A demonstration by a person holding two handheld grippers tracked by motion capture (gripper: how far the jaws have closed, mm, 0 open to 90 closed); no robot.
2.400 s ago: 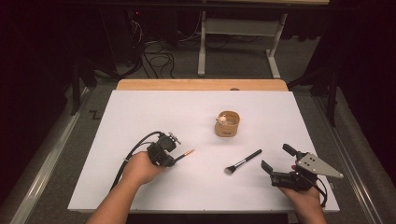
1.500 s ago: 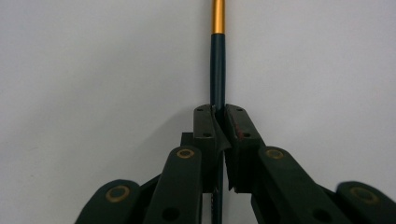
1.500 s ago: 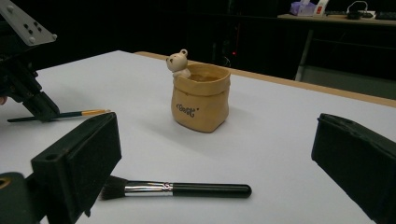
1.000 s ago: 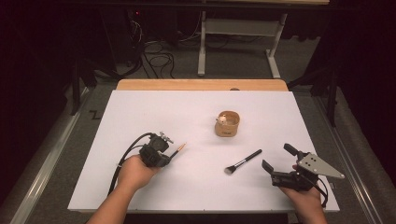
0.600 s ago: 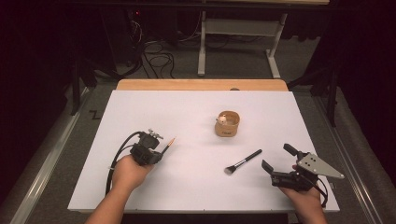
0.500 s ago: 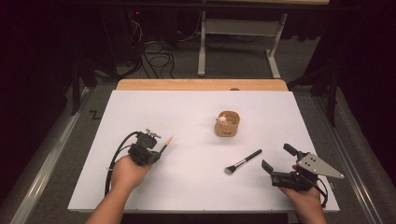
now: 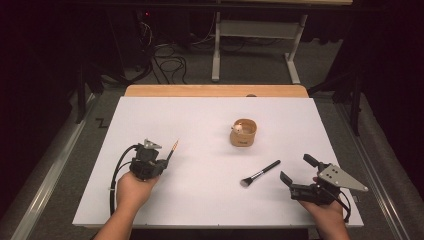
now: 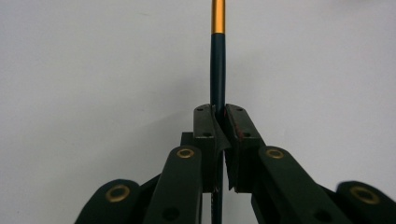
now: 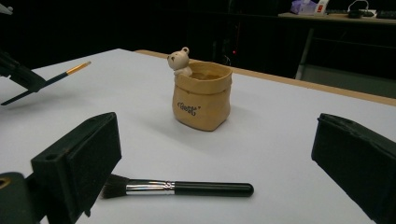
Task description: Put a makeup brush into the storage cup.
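Observation:
My left gripper (image 7: 161,161) is at the table's left, shut on a thin dark brush with a gold ferrule (image 7: 172,148) that sticks out ahead of the jaws. In the left gripper view the pads clamp the dark handle (image 8: 217,70). My right gripper (image 7: 295,172) rests at the front right, jaws wide open with nothing between them. A black makeup brush (image 7: 260,173) lies flat on the white table (image 7: 200,125) just left of it; the same brush (image 9: 187,188) lies between the open jaws' line of sight. A tan bag-shaped holder with a small bear (image 7: 243,132) stands mid-table.
The holder (image 9: 201,95) stands upright beyond the black brush in the right gripper view. A wooden strip (image 7: 215,90) runs along the table's far edge. Beyond it are a desk frame and cables on the floor.
My left gripper has moved leftward across the table, carrying the thin brush. The right gripper, black brush and holder have stayed put.

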